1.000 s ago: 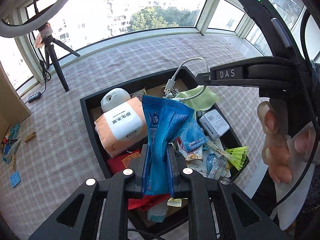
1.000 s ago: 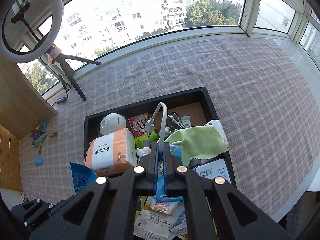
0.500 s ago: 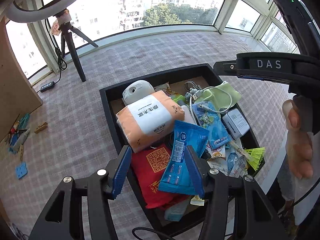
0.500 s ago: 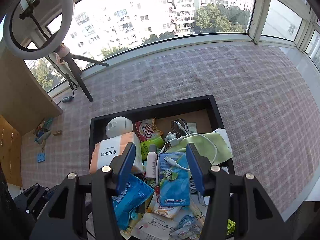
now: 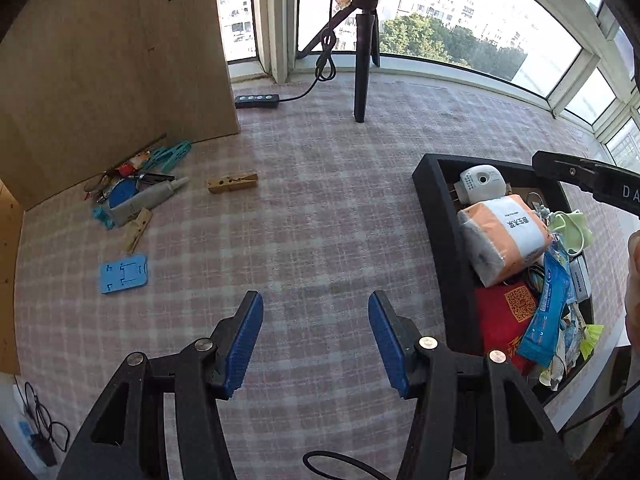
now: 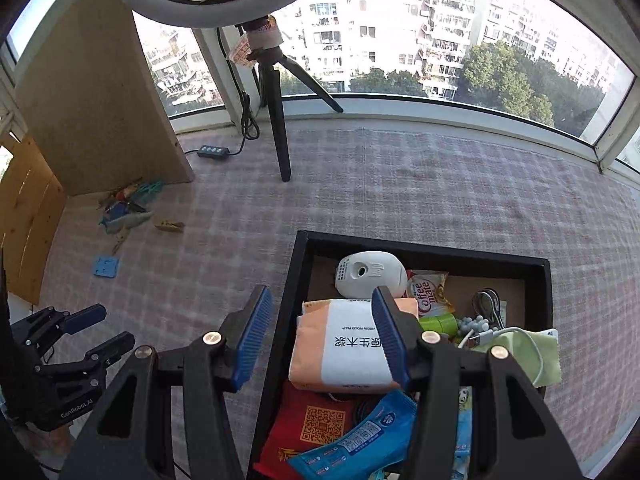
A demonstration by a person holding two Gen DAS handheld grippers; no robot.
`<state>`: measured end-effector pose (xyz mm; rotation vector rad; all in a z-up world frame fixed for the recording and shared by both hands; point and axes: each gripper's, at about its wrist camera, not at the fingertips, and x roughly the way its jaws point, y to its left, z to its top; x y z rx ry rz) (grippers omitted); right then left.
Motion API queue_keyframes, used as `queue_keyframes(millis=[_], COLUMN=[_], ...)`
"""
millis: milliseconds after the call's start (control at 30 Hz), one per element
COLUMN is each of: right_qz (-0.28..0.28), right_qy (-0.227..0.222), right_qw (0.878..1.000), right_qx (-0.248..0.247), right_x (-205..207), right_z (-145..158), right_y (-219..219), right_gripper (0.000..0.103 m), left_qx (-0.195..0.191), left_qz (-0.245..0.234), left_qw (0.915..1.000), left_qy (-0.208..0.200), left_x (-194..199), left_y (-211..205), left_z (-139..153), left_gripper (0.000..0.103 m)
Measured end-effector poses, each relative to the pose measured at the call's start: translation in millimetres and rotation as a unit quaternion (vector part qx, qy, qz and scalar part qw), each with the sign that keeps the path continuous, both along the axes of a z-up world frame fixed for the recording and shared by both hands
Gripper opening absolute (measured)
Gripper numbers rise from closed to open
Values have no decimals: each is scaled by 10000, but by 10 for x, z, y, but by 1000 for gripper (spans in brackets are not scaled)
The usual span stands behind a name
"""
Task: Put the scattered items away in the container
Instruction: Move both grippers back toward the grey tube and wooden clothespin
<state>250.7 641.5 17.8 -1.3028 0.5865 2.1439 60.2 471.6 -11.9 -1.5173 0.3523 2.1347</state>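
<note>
The black container (image 5: 436,216) (image 6: 298,276) is full: an orange tissue pack (image 6: 340,344), a white round device (image 6: 370,272), a red packet (image 6: 316,420), a blue wipes packet (image 6: 360,436) and a green cloth with a white cable (image 6: 532,348). My left gripper (image 5: 316,334) is open and empty over the checked cloth, left of the container. My right gripper (image 6: 322,332) is open and empty above the container's left edge. Scattered items lie far left: a pile of small things (image 5: 132,184), two wooden clothespins (image 5: 232,182), a blue flat holder (image 5: 124,274).
A wooden board (image 5: 108,68) stands behind the scattered pile. A ring-light tripod (image 5: 362,68) and a black power strip (image 5: 256,101) stand at the back by the windows. The left gripper shows in the right wrist view (image 6: 92,332).
Both grippers opened: the left dropped the blue wipes packet, the right the white cable, into the container. The left gripper then swung left toward the scattered items.
</note>
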Motion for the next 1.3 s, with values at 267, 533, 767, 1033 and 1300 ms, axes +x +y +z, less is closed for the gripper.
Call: queue_keyframes(millis=[267,533,767,1033,1300], right_qz=[1114,1854,2428,2767,3002], right_qy=[-294,-477,-721,-860,-944], right_qw=[9932,9812,9673,9571,9492], right_qx=[190,225,117,52,-83], right_x=[-838,-1533,-2079,-2460,-2683], right_z=[-208,-472,-806,-1081,-1289], right_y=[-347,-583,-745,-775,-730], right_gripper=[52,52,51,50,48], left_qx=[-81,-263,-379,-676,-883], left_qz=[1158,1698,943,-293,-979], left_qw=[9928,9844,9946,9973,9913], left_qy=[-283,-379,-207,-58,21], left_x=[-564,-1013,-1437,-1822,-2037], left_y=[-880,-1415,-1290,-788,-510], left_z=[-272,-525,-534,-694,-898], left_gripper=[53,50,48,43,42])
